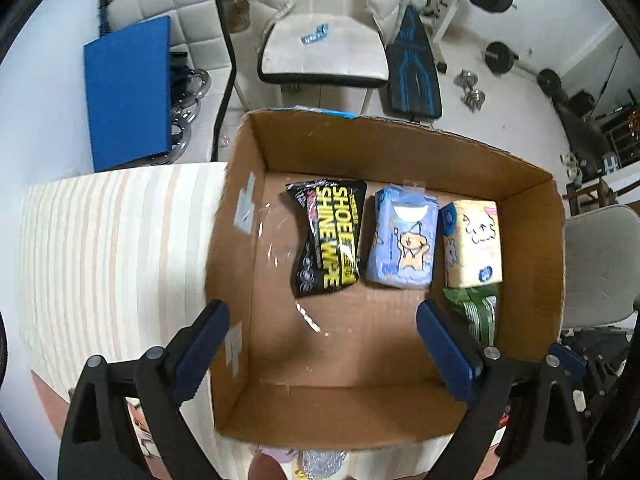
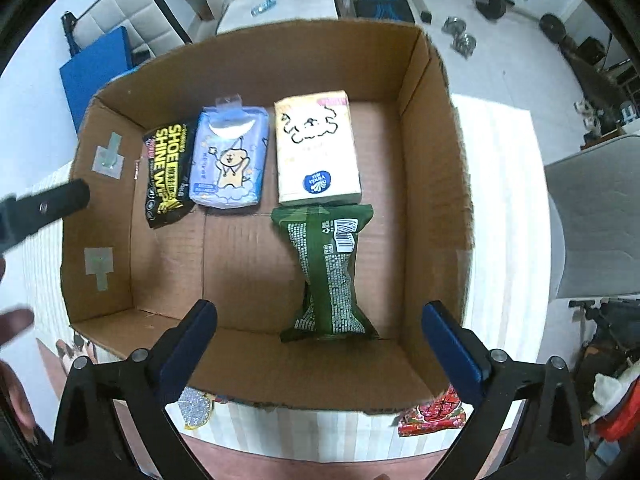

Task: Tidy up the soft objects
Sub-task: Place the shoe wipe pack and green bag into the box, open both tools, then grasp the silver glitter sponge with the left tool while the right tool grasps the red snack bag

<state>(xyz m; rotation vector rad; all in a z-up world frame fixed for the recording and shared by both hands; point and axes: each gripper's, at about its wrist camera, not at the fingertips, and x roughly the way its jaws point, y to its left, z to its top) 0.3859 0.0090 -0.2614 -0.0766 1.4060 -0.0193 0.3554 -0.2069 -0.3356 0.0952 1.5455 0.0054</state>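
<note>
An open cardboard box (image 1: 528, 240) (image 2: 432, 168) stands on a striped cloth. Inside lie a black shoe shine wipe pack (image 1: 330, 236) (image 2: 166, 174), a blue tissue pack (image 1: 404, 240) (image 2: 230, 160), a cream tissue pack (image 1: 472, 244) (image 2: 316, 148) and a green wipes pack (image 1: 476, 312) (image 2: 328, 272). My left gripper (image 1: 320, 344) is open and empty above the box's near left. My right gripper (image 2: 320, 340) is open and empty over the green pack's near end. The left gripper's body (image 2: 44, 208) shows at the box's left wall.
A red snack packet (image 2: 434, 416) and a silvery pad (image 2: 194, 406) lie on the cloth in front of the box. Beyond the box stand white chairs (image 1: 324, 52), a blue board (image 1: 128, 96) and weights on the floor (image 1: 500, 56).
</note>
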